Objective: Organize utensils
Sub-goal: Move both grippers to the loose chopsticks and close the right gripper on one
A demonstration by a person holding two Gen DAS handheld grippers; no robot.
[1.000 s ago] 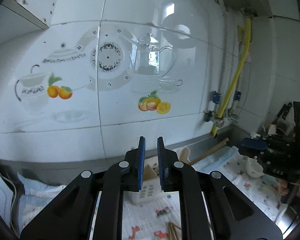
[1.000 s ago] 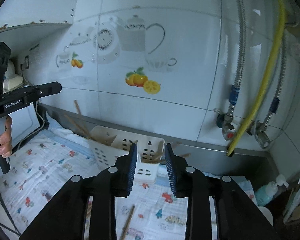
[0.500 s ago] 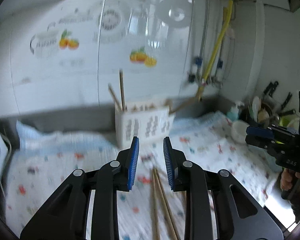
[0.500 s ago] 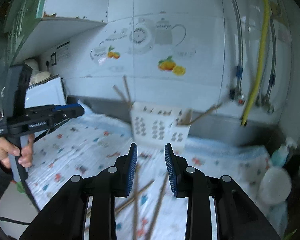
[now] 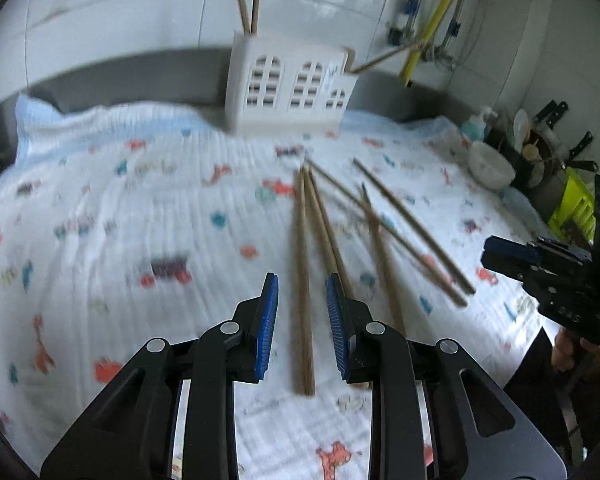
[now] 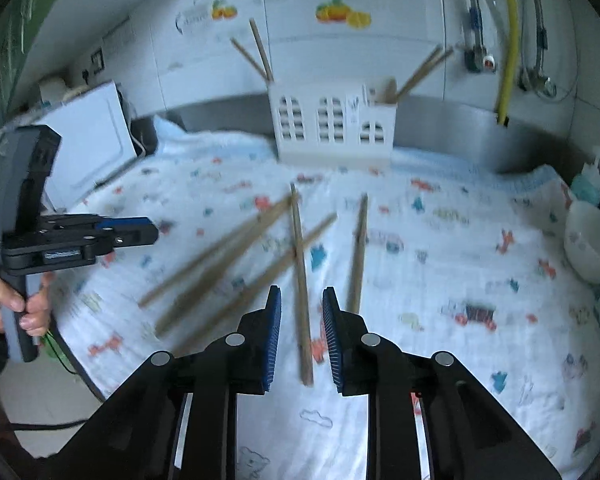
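Note:
Several wooden chopsticks (image 5: 303, 264) lie loose and crossed on a printed cloth (image 5: 120, 220); they also show in the right wrist view (image 6: 300, 264). A white utensil holder (image 5: 288, 84) stands at the back wall with a few chopsticks in it, also in the right wrist view (image 6: 334, 120). My left gripper (image 5: 302, 316) is open above the cloth, one chopstick lying between its fingers. My right gripper (image 6: 301, 320) is open, also over a chopstick. Each gripper shows in the other's view, right (image 5: 540, 264) and left (image 6: 80, 236).
A white bowl (image 6: 590, 248) sits at the cloth's right edge, with a blue soap bottle (image 6: 588, 184) behind it. Knives and dishes (image 5: 548, 152) crowd the far right. A white appliance (image 6: 88, 144) stands at the left. Pipes and a yellow hose (image 6: 510, 40) run down the wall.
Both grippers have tilted down from the tiled wall toward the cloth and come closer to the loose chopsticks. The left gripper's jaws have opened wider.

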